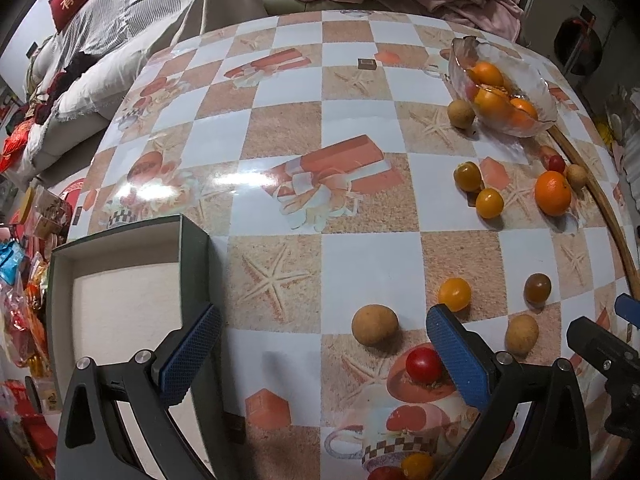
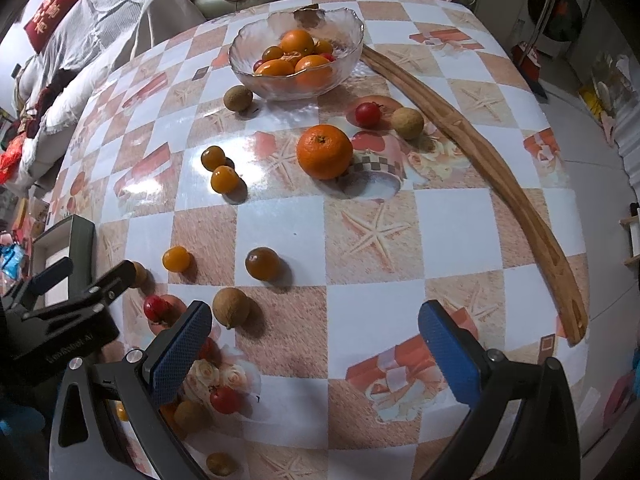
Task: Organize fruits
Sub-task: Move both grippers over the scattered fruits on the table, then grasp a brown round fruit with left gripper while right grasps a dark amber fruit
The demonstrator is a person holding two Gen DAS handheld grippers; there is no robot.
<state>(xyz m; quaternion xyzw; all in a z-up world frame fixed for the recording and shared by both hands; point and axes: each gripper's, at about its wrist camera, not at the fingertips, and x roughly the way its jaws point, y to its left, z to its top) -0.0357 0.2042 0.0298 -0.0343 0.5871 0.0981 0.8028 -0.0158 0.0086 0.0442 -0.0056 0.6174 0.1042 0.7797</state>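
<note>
A glass bowl (image 2: 297, 58) holding several oranges and small fruits stands at the far side of the table; it also shows in the left wrist view (image 1: 505, 84). A loose mandarin (image 2: 324, 152) lies in front of it. Small yellow tomatoes (image 2: 224, 179), brown longans (image 2: 231, 306) and red cherry tomatoes (image 2: 156, 307) are scattered over the table. My left gripper (image 1: 324, 344) is open and empty, with a longan (image 1: 374, 325) and a red tomato (image 1: 424, 364) between its fingers' span. My right gripper (image 2: 316, 350) is open and empty over bare tablecloth.
An empty dark green box (image 1: 120, 280) with a white inside sits at the table's left edge. A long curved wooden stick (image 2: 480, 152) lies along the right side. A sofa with clothes is behind the table. Packets lie on the floor at left.
</note>
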